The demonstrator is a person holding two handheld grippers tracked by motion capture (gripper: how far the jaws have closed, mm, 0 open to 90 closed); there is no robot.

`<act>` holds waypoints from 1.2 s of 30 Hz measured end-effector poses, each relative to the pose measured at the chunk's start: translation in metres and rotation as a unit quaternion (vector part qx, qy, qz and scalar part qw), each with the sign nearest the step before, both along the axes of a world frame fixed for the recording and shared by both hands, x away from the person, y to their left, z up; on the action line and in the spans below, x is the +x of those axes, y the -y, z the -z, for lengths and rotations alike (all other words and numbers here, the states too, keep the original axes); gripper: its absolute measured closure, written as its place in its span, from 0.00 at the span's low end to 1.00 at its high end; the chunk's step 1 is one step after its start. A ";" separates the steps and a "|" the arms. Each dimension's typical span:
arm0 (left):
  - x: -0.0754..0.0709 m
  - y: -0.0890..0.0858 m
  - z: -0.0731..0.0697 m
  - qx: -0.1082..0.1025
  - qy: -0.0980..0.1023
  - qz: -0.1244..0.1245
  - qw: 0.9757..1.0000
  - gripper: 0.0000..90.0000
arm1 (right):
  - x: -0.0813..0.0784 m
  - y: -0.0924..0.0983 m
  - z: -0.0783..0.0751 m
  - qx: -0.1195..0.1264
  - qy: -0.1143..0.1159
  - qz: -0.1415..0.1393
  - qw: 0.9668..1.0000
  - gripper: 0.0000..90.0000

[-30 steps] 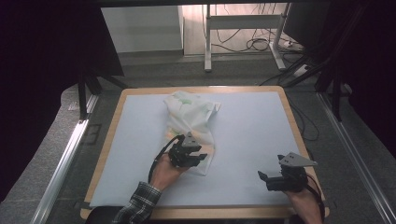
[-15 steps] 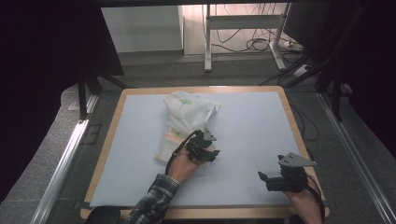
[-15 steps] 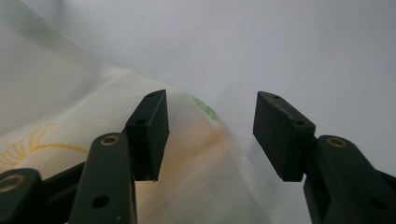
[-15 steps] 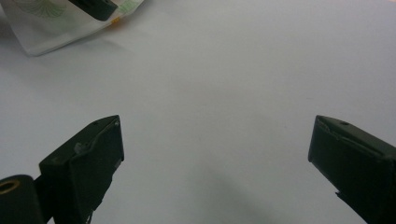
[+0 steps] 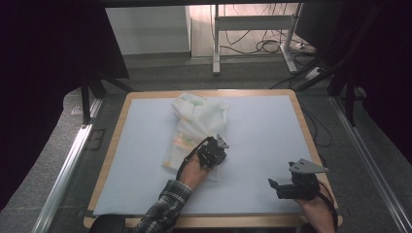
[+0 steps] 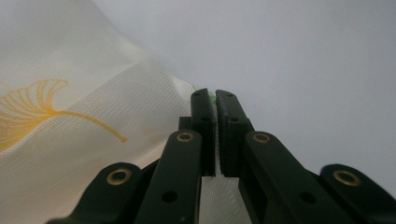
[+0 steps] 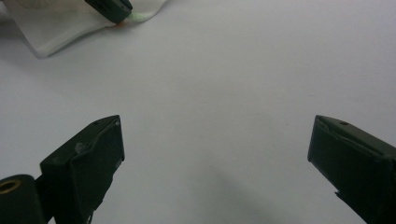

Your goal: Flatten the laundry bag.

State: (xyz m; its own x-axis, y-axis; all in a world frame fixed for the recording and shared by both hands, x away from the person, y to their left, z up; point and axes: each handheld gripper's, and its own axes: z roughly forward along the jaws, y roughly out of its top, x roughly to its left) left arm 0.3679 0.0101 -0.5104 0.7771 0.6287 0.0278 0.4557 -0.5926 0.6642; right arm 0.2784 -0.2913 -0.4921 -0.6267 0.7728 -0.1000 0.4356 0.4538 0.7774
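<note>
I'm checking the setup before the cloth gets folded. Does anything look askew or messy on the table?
The white cloth lies crumpled and bunched, angled across the mat rather than flat. The left gripper has just closed on its green-trimmed edge. Nothing looks spilled or damaged.

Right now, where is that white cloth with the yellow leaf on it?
In the high view the cloth lies left of the table's middle, its near edge pinched by the left gripper.

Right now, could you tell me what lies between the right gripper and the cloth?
Nothing: the high view shows bare white mat between the right gripper and the cloth.
</note>
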 end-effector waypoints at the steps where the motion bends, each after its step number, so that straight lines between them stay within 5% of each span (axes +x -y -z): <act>1: 0.000 -0.003 -0.005 -0.013 -0.003 0.000 1.000 0.97 | 0.000 0.000 0.000 0.000 0.000 0.000 1.000 0.04; 5: -0.001 -0.016 -0.031 -0.053 0.012 -0.003 0.999 0.97 | 0.000 -0.001 0.000 0.000 -0.002 0.000 1.000 0.04; 7: -0.002 -0.019 -0.038 -0.058 0.017 -0.003 0.998 0.97 | 0.000 -0.001 0.000 0.000 -0.002 0.000 1.000 0.04; 10: -0.006 -0.039 -0.065 -0.081 0.047 -0.013 0.996 0.97 | 0.000 -0.001 0.000 0.000 -0.003 0.000 1.000 0.04; 16: -0.011 -0.075 -0.088 -0.091 0.082 -0.043 0.992 0.97 | 0.000 -0.001 0.000 -0.002 -0.003 0.002 1.000 0.04; 25: -0.016 -0.135 -0.098 -0.119 0.103 -0.097 0.983 0.97 | 0.000 -0.001 0.001 -0.005 -0.006 0.001 1.000 0.04; 26: -0.019 -0.149 -0.098 -0.132 0.112 -0.110 0.979 0.97 | 0.000 -0.002 0.001 -0.005 -0.008 0.001 1.000 0.04; 31: -0.026 -0.184 -0.094 -0.126 0.129 -0.144 0.973 0.97 | 0.000 -0.003 0.002 -0.007 -0.011 -0.001 1.000 0.04; 36: -0.032 -0.211 -0.076 -0.111 0.121 -0.174 0.971 0.97 | 0.001 -0.003 0.002 -0.008 -0.013 0.000 1.000 0.04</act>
